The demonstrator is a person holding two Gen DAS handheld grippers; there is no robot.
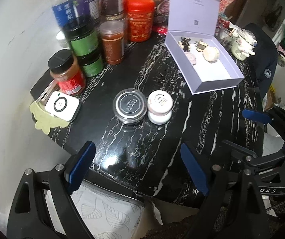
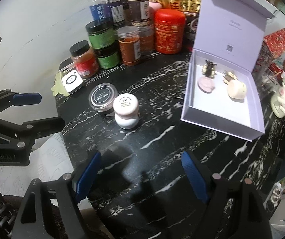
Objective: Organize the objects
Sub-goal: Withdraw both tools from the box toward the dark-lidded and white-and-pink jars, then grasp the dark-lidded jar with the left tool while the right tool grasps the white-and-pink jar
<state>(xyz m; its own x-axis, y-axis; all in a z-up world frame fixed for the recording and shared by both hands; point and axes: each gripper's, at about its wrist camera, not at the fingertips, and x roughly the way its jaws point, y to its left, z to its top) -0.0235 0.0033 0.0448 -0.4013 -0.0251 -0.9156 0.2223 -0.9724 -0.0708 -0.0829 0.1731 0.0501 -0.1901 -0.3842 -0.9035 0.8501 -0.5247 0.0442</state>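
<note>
A round black-lidded clear jar (image 1: 130,105) (image 2: 102,97) and a small pink-and-white jar (image 1: 159,107) (image 2: 126,111) stand side by side, touching, on the black marble table (image 1: 162,149) (image 2: 162,139). An open lilac box (image 1: 202,63) (image 2: 222,99) lies to their right, holding a cream ball (image 1: 211,53) (image 2: 236,89), a pink item (image 2: 205,84) and small hair clips (image 2: 208,69). My left gripper (image 1: 138,165) is open and empty, hovering over the table's near edge. My right gripper (image 2: 140,173) is open and empty, also near the front edge; it shows in the left wrist view (image 1: 240,129).
Several spice jars and a red tin (image 1: 140,18) (image 2: 169,30) crowd the back left by the white wall. A white square device (image 1: 62,105) (image 2: 72,80) lies at the left edge. A cream figurine cup (image 1: 242,45) (image 2: 283,99) stands right of the box.
</note>
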